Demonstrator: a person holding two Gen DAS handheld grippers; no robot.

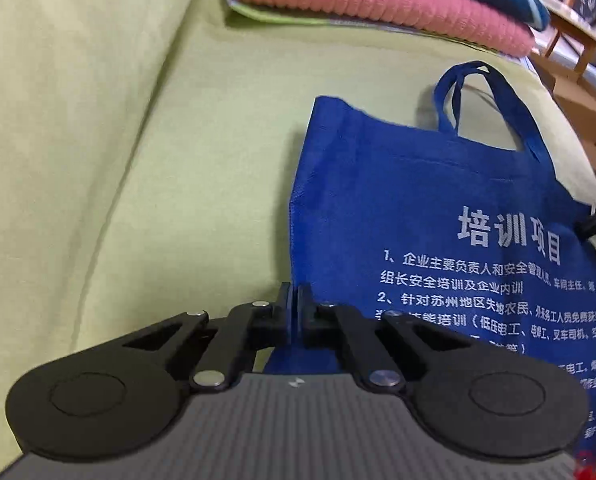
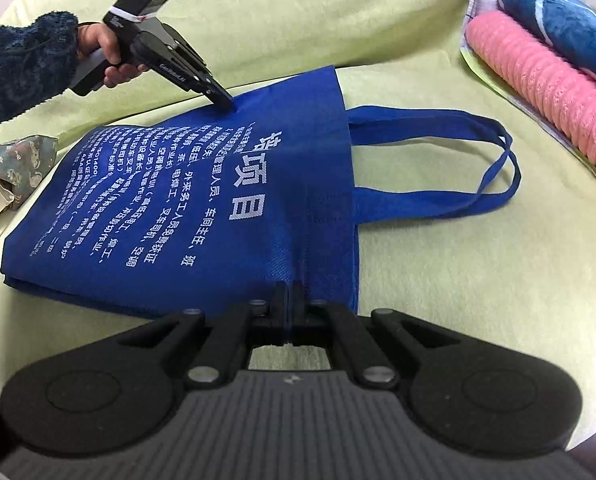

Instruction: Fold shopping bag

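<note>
Blue shopping bag (image 2: 185,208) lies flat (print up); left tool (image 2: 227,102) and right tool (image 2: 289,300) pinch opposite edges.

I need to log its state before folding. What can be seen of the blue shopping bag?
The blue shopping bag looks like non-woven fabric with white printed Chinese text. It lies flat on the pale green sofa cushion, two loop handles spread beside it. The left gripper pinches its far edge, the right gripper its near edge.

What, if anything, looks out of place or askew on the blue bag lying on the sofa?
Little stands out. The blue bag lies flat and undamaged; its handles sprawl loosely over the sofa, and the cloth is creased near the right gripper.
</note>
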